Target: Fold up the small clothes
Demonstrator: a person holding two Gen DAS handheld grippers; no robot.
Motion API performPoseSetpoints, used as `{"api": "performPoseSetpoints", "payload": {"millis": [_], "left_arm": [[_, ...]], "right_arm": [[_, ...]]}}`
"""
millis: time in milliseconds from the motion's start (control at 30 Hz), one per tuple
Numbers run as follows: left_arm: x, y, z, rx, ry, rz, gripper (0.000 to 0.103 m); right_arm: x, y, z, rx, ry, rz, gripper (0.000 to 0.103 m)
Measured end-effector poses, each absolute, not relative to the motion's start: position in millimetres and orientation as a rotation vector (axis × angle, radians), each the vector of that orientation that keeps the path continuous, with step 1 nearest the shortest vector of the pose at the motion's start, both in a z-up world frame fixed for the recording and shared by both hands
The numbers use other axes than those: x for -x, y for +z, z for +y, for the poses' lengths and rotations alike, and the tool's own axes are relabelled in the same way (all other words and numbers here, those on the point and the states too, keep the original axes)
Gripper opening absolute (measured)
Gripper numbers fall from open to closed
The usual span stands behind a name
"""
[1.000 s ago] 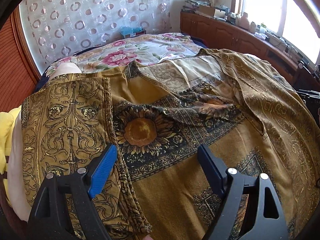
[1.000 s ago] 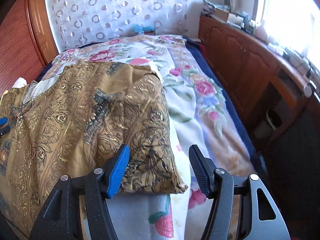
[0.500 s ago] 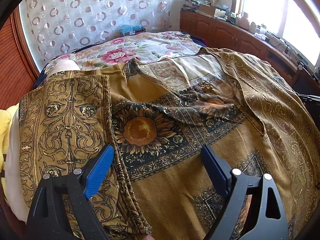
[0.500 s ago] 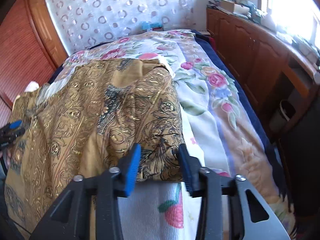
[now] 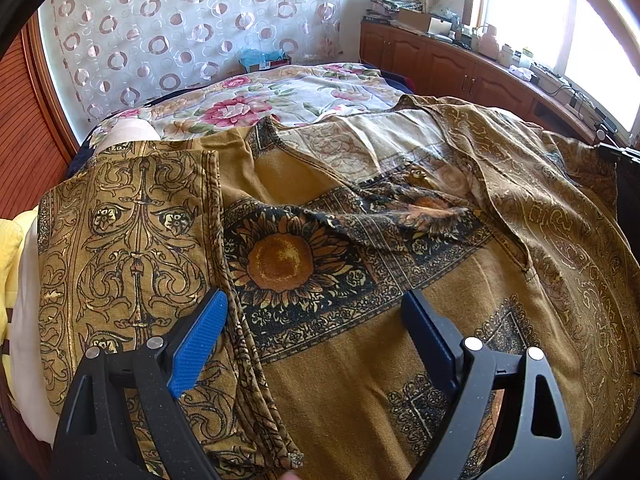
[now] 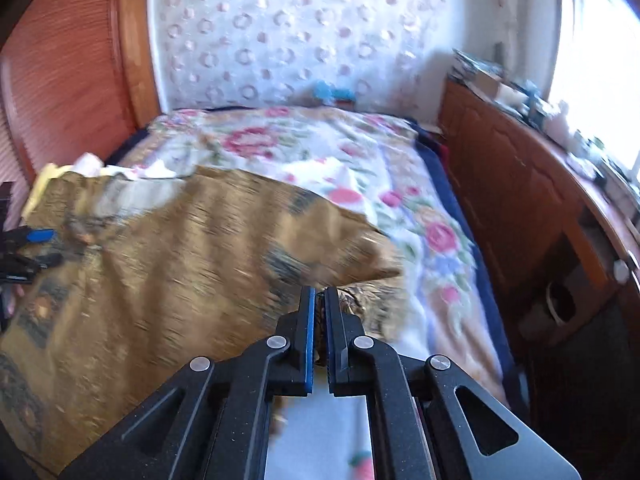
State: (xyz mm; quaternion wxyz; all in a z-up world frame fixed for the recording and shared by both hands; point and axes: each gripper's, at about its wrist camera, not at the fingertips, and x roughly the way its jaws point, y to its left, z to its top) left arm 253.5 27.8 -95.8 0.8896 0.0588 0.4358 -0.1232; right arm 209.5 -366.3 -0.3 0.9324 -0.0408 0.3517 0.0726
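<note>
A gold-brown garment (image 5: 400,264) with black scrollwork and a sunflower print lies spread over the bed. Its left part is folded inward in a neat panel (image 5: 132,240). My left gripper (image 5: 316,332) is open and hovers low over the garment, just right of that panel's edge. My right gripper (image 6: 319,304) is shut on the garment's right edge (image 6: 352,300) and holds it lifted off the bed; this view is blurred by motion. The left gripper also shows at the far left of the right wrist view (image 6: 28,244).
A floral bedspread (image 5: 280,96) covers the bed beyond the garment. A yellow and white pile (image 5: 16,264) sits at the left edge. Wooden cabinets (image 6: 528,200) with clutter on top run along the right side under a window. A wooden headboard (image 6: 72,72) stands left.
My right gripper closed on the garment's right edge and lifted it, swinging quickly. My left gripper stayed open, shifting only slightly over the cloth.
</note>
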Motion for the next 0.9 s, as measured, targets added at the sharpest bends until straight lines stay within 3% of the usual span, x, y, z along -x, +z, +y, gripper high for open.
{"api": "performPoseSetpoints", "payload": {"millis": [533, 667, 767, 900], "left_arm": [[-238, -72, 30, -0.093, -0.290, 0.824, 0.089], [-228, -57, 30, -0.066, -0.294, 0.775, 0.089], [-223, -51, 28, -0.060, -0.297, 0.753, 0.089], [-220, -45, 24, -0.051, -0.306, 0.736, 0.089]], "right_arm": [[-197, -58, -332, 0.012, 0.285, 0.845, 0.005], [-196, -39, -334, 0.004, 0.271, 0.814, 0.014], [-190, -24, -336, 0.006, 0.240, 0.765, 0.033], [-198, -21, -345, 0.010, 0.175, 0.749, 0.038]]}}
